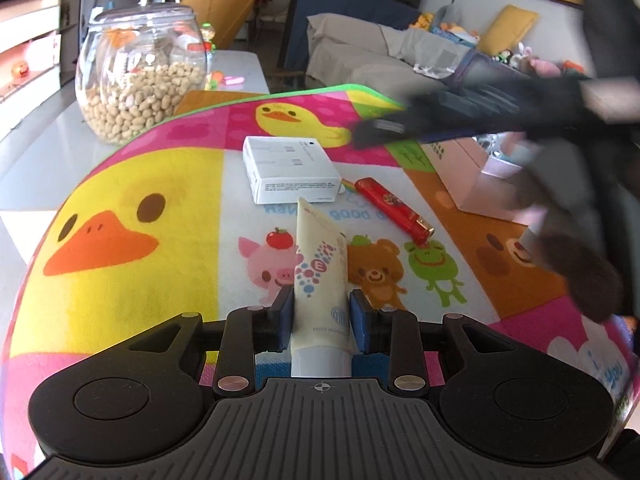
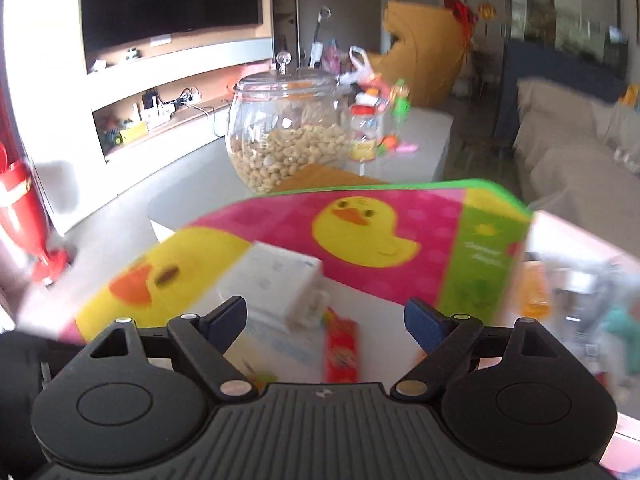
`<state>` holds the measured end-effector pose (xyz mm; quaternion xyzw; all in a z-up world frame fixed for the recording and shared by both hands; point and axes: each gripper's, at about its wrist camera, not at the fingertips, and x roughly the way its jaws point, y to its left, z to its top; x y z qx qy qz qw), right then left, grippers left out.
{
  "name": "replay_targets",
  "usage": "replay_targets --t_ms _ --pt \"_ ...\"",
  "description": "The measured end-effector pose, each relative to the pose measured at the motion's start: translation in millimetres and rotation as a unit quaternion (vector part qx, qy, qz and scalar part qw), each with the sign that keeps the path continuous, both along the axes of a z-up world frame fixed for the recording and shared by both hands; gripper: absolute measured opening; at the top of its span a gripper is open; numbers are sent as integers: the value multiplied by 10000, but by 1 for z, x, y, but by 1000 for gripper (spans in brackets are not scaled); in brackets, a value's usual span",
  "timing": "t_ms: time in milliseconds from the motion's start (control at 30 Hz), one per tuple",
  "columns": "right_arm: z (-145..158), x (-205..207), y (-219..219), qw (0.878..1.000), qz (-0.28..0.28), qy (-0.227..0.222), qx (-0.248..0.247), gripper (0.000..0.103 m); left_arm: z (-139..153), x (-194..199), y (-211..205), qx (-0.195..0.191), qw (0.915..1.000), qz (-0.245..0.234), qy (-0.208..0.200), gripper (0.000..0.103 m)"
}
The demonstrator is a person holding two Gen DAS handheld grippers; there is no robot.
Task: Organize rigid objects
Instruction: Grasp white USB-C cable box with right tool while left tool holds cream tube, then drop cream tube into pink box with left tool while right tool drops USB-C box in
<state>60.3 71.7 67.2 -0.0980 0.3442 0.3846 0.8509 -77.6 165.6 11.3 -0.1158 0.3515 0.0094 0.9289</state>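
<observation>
A cream tube [image 1: 320,276] lies on the cartoon mat [image 1: 160,184], cap end toward the camera. My left gripper [image 1: 322,312] has a blue pad on each side of it, with a sliver of gap at each side, so it is open around the tube. Beyond the tube lie a white box [image 1: 290,168] and a red lighter [image 1: 394,210]. My right gripper [image 2: 326,316] is wide open and holds nothing. It hangs above the mat [image 2: 380,232], with the blurred white box [image 2: 280,280] and lighter [image 2: 342,352] below it.
A glass jar of peanuts [image 1: 140,76] stands on the grey table beyond the mat's far left corner. A pink open box [image 1: 492,184] with several items sits at the mat's right edge. A blurred dark gripper and sleeve [image 1: 500,112] cross above it. A sofa is behind.
</observation>
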Motion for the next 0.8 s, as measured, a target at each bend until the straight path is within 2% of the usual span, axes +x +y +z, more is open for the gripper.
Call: replay_targets --t_ms 133,233,267,300,333,400,500,600,667,800 --pt "-18 12 51 9992 -10 235 -326 87 -1 -4 1 -35 10000 -65 -62 33" --pt "-36 16 72 9977 -27 349 -581 87 -3 -7 5 -170 9998 -42 -119 32" --pt "-40 17 76 9973 4 392 -620 85 -3 -7 6 -215 9997 -18 -134 32" --pt "-42 17 77 9969 57 399 -674 78 -4 -7 6 -242 9996 -3 -142 32" --pt "-43 16 76 9965 117 362 -739 77 -4 -8 7 -248 9996 2 -148 32" --pt "-36 9 66 9964 179 147 -817 70 -4 -8 6 -249 9996 9 -165 32" --pt "-15 -9 37 9963 361 -312 -721 69 -4 -9 7 -291 9994 24 -176 32" --pt "2 -35 4 9902 858 -795 -765 69 -5 -8 8 -355 9992 43 -173 33" --pt "4 -57 -17 9828 1200 -1049 -931 69 -5 -8 9 -380 9991 57 -167 32" --pt "-11 -90 -47 9685 1706 -1235 -1325 69 -4 -8 10 -464 9987 116 -147 32"
